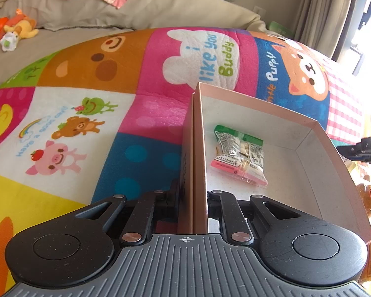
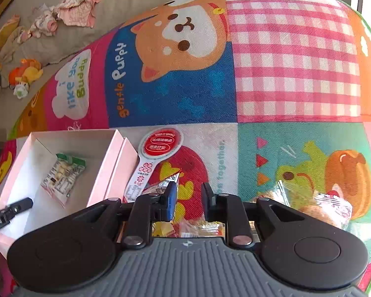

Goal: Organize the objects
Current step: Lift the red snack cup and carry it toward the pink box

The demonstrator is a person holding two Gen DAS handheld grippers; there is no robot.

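A pink open box (image 1: pixel 316 148) sits on a colourful play mat. My left gripper (image 1: pixel 193 198) is shut on the box's left wall (image 1: pixel 197 148), one finger inside and one outside. A green and pink snack packet (image 1: pixel 240 156) lies inside the box; it also shows in the right wrist view (image 2: pixel 61 177). My right gripper (image 2: pixel 189 198) is open and empty, low over the mat just right of the box (image 2: pixel 106 163). Several snack packets (image 2: pixel 188 229) lie under it. A white and red spoon-shaped card (image 2: pixel 152 160) lies beside the box.
A clear-wrapped snack (image 2: pixel 316 205) lies at the right on the mat (image 2: pixel 284 74). A beige sofa (image 1: pixel 111 12) with clothes and a plush toy (image 1: pixel 14 31) stands behind the mat. Curtains (image 1: pixel 319 7) hang at the far right.
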